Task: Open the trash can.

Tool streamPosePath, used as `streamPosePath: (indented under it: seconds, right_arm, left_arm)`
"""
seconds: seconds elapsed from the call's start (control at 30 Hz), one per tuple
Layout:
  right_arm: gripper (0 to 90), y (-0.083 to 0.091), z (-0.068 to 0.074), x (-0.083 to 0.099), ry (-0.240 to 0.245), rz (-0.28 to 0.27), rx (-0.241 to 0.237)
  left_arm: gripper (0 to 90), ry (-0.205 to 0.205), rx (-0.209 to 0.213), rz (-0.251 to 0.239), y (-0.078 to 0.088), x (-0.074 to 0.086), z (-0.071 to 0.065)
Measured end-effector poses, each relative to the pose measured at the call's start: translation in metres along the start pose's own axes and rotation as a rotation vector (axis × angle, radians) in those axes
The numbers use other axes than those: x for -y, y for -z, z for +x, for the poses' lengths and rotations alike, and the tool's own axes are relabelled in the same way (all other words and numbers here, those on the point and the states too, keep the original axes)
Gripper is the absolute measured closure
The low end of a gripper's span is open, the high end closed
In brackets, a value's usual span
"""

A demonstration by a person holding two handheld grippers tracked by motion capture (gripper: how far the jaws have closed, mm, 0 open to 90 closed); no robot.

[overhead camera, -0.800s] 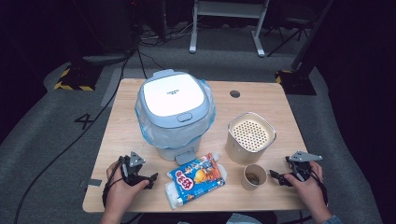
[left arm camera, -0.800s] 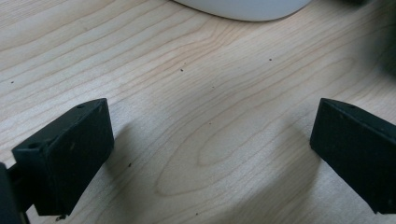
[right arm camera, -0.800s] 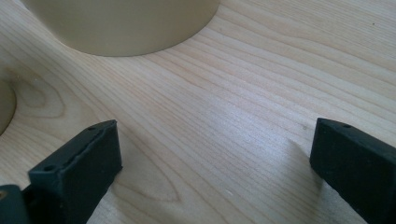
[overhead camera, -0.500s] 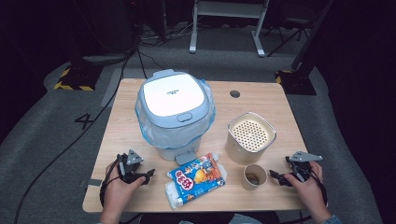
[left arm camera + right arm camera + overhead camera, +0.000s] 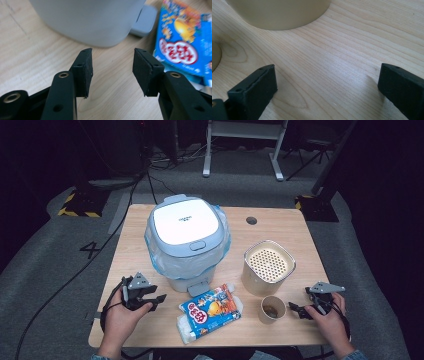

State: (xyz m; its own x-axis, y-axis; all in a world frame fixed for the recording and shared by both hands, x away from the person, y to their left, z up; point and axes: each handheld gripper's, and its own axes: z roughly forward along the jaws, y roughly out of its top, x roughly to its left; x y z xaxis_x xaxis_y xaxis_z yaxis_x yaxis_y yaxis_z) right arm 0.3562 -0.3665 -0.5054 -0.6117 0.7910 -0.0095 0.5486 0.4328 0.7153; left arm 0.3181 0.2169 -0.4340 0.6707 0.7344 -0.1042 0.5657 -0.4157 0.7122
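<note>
My left gripper (image 5: 161, 299) lies in a hand at the table's front left, open, with nothing between its pads (image 5: 112, 65). It points at the base of a white pedal bin (image 5: 185, 240) lined with a clear bag; the bin's wall (image 5: 87, 20) is close ahead. A blue snack packet (image 5: 210, 312) lies flat in front of the bin, to the right of this gripper (image 5: 180, 47). My right gripper (image 5: 291, 309) rests at the front right, open wide over bare wood (image 5: 327, 77). Just left of it stands a small paper cup (image 5: 272, 309).
A beige canister with a perforated lid (image 5: 269, 267) stands behind the cup, its wall (image 5: 279, 12) ahead of the right gripper. The wooden table (image 5: 150, 330) has a cable hole (image 5: 251, 220) at the back right. Dark floor and cables surround it.
The left hand has carried its gripper a little forward, toward the bin's base. The right gripper, the cup and the packet have stayed where they were.
</note>
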Motion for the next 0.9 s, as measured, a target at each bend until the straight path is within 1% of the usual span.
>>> streamPosePath:
  seconds: [0.07, 0.1, 0.2, 0.3, 0.33, 0.37, 0.47, 0.53, 0.57, 0.63, 0.67, 0.7, 0.73, 0.8, 0.83, 0.9]
  right_arm:
    - [2.2, 0.0, 0.0, 0.0, 0.0, 0.0, 0.0]
    - [2.1, 0.0, 0.0, 0.0, 0.0, 0.0, 0.0]
    - [2.2, 0.0, 0.0, 0.0, 0.0, 0.0, 0.0]
    - [2.2, 0.0, 0.0, 0.0, 0.0, 0.0, 0.0]
    - [2.2, 0.0, 0.0, 0.0, 0.0, 0.0, 0.0]
    - [2.2, 0.0, 0.0, 0.0, 0.0, 0.0, 0.0]
    - [2.1, 0.0, 0.0, 0.0, 0.0, 0.0, 0.0]
    - [2.2, 0.0, 0.0, 0.0, 0.0, 0.0, 0.0]
    - [2.2, 0.0, 0.0, 0.0, 0.0, 0.0, 0.0]
    - [2.1, 0.0, 0.0, 0.0, 0.0, 0.0, 0.0]
    - [2.1, 0.0, 0.0, 0.0, 0.0, 0.0, 0.0]
    - [2.2, 0.0, 0.0, 0.0, 0.0, 0.0, 0.0]
    - [2.2, 0.0, 0.0, 0.0, 0.0, 0.0, 0.0]
    - [2.1, 0.0, 0.0, 0.0, 0.0, 0.0, 0.0]
    - [2.2, 0.0, 0.0, 0.0, 0.001, 0.0, 0.0]
    - [2.2, 0.0, 0.0, 0.0, 0.0, 0.0, 0.0]
  left_arm:
    - [51.3, -0.004, 0.002, -0.01, 0.002, -0.002, -0.001]
    - [51.1, -0.013, 0.008, -0.029, 0.006, -0.007, -0.001]
    - [50.7, -0.017, 0.024, -0.055, 0.012, -0.013, -0.002]
    - [48.0, -0.017, 0.046, -0.09, 0.019, -0.018, -0.004]
    - [48.6, -0.02, 0.061, -0.099, 0.022, -0.02, -0.004]
    - [48.9, -0.021, 0.063, -0.114, 0.024, -0.023, -0.005]
    - [50.6, -0.04, 0.057, -0.14, 0.033, -0.03, -0.008]
    - [52.7, -0.056, 0.072, -0.157, 0.037, -0.035, -0.011]
    - [54.6, -0.056, 0.072, -0.157, 0.037, -0.035, -0.011]
    - [55.4, -0.058, 0.1, -0.178, 0.041, -0.041, -0.014]
    - [57.4, -0.066, 0.127, -0.196, 0.046, -0.046, -0.016]
    - [59.5, -0.072, 0.143, -0.204, 0.048, -0.049, -0.017]
    - [61.7, -0.078, 0.157, -0.211, 0.051, -0.053, -0.018]
    - [64.4, -0.083, 0.161, -0.218, 0.052, -0.055, -0.019]
    - [65.9, -0.097, 0.185, -0.23, 0.058, -0.063, -0.022]
    - [69.0, -0.113, 0.209, -0.237, 0.061, -0.069, -0.025]
